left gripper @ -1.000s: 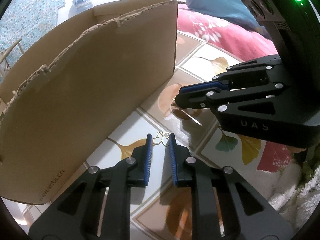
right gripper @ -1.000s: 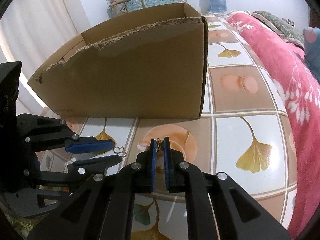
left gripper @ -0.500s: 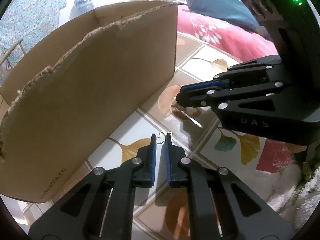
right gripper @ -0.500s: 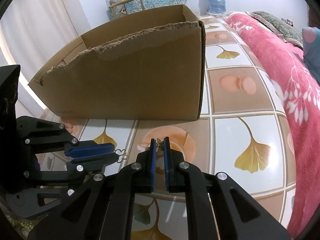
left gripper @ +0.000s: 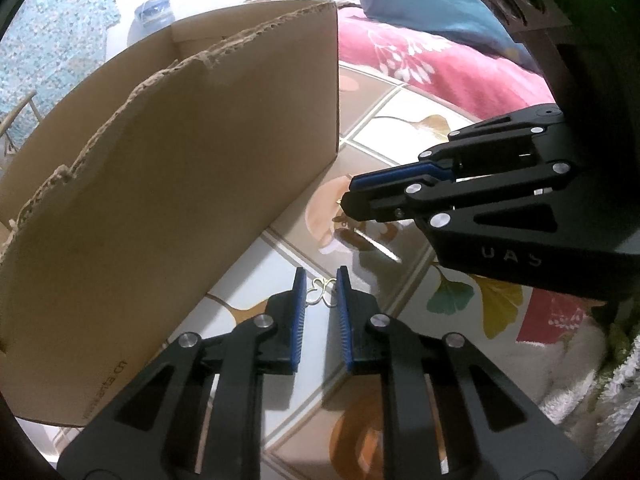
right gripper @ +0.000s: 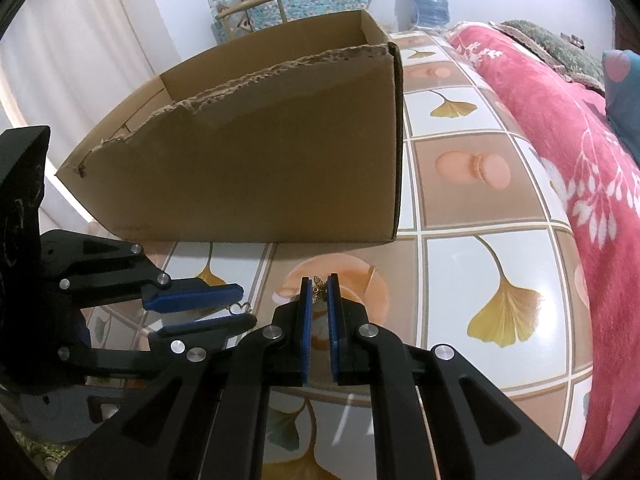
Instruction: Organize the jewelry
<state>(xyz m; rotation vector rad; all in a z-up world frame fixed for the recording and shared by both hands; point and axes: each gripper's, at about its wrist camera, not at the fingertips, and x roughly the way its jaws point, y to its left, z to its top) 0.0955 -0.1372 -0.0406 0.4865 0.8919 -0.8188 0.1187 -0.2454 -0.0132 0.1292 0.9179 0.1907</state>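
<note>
Left gripper (left gripper: 321, 292): jaws narrowly parted around a gold wire charm (left gripper: 319, 293), apparently gripping it.
Right gripper (right gripper: 319, 293): jaws pinching a butterfly charm (right gripper: 319, 290).
Progress: both pieces held beside the cardboard box (right gripper: 256, 152), none placed yet.

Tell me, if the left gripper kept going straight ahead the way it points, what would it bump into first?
Probably the cardboard box. The left gripper has a small gold butterfly piece at its tips and points along the patterned tabletop toward the box's front wall and corner. Depth is hard to judge; it might slip just past the corner.
</note>
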